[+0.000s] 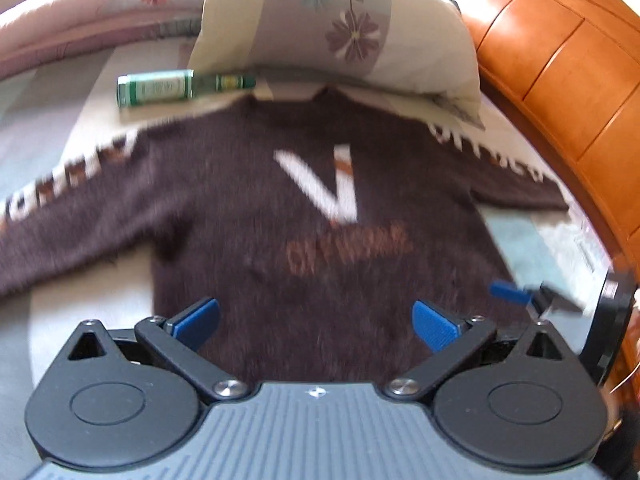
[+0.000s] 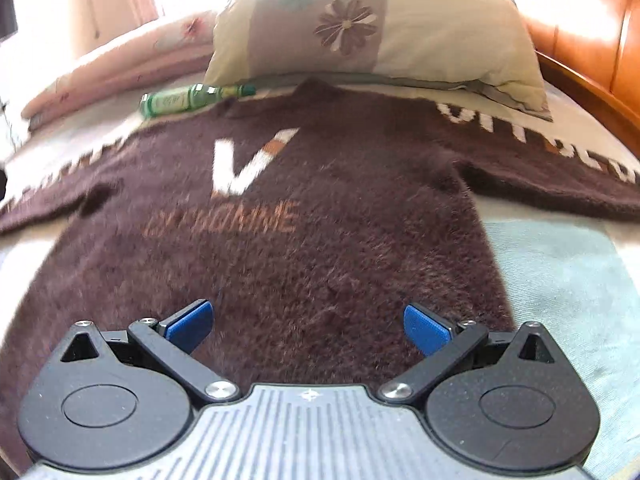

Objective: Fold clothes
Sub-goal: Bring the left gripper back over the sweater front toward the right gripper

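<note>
Left wrist view shows the left gripper (image 1: 316, 322) with fingers spread wide and empty above the brown sweater (image 1: 280, 208) lying flat on the bed, a green bottle (image 1: 180, 88) at eleven o'clock, while the right gripper (image 2: 308, 326) likewise gapes empty.

A green bottle (image 1: 176, 87) lies on its side just beside a floral pillow (image 1: 340, 28); a wooden headboard (image 1: 568, 60) stands right.

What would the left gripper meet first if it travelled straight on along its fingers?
Most likely the brown sweater spread on the bed: the open left gripper points over its lower body toward the white V. Beyond lies the pillow. Its height above the fabric is unclear.
</note>
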Motion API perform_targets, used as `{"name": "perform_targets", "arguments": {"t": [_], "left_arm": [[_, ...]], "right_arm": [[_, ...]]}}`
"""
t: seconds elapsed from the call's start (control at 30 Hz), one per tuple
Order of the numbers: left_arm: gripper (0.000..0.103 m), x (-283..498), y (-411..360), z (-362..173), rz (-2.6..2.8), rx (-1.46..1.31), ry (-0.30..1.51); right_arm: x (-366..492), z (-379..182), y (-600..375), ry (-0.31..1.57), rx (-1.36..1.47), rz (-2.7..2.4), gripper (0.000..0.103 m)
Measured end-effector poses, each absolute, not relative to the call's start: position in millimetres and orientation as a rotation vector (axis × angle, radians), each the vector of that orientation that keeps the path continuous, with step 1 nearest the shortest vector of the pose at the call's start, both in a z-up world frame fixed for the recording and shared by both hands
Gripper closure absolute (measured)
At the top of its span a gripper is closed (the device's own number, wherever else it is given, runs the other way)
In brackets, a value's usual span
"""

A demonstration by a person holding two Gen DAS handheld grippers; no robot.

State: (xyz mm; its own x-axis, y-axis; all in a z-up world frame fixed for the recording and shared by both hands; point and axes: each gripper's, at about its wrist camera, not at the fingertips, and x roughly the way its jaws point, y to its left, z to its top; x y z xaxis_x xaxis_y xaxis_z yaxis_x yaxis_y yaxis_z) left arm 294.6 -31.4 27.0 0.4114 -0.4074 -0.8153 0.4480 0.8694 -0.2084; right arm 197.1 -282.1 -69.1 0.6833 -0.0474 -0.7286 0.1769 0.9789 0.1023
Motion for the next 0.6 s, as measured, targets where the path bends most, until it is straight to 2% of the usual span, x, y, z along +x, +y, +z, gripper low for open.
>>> {"name": "perform_targets", "arguments": {"t": [0.1, 0.27, 0.3, 0.43, 0.6], "left_arm": [[0.001, 273, -21, -12, -0.529, -0.024, 1.047], [0.001, 224, 2, -61, -0.538, -0.162, 1.206], [0.001, 207, 6, -57, -0.544, -0.150, 1.158], [0.001, 173, 16, -57, -0.573, -0.228, 1.297], [0.001, 163, 8, -46, -0.572, -0.158, 1.193]], "right_arm": [[198, -73, -280, 0.824, 0.142, -0.138, 0.000], [198, -75, -289, 0.847, 0.215, -0.128, 0.000], [197, -75, -291, 0.843, 0.225, -0.125, 0.000], [198, -76, -290, 0.856, 0.242, -0.119, 0.000], [198, -77, -285, 0.854, 0.216, -0.110, 0.000]]}}
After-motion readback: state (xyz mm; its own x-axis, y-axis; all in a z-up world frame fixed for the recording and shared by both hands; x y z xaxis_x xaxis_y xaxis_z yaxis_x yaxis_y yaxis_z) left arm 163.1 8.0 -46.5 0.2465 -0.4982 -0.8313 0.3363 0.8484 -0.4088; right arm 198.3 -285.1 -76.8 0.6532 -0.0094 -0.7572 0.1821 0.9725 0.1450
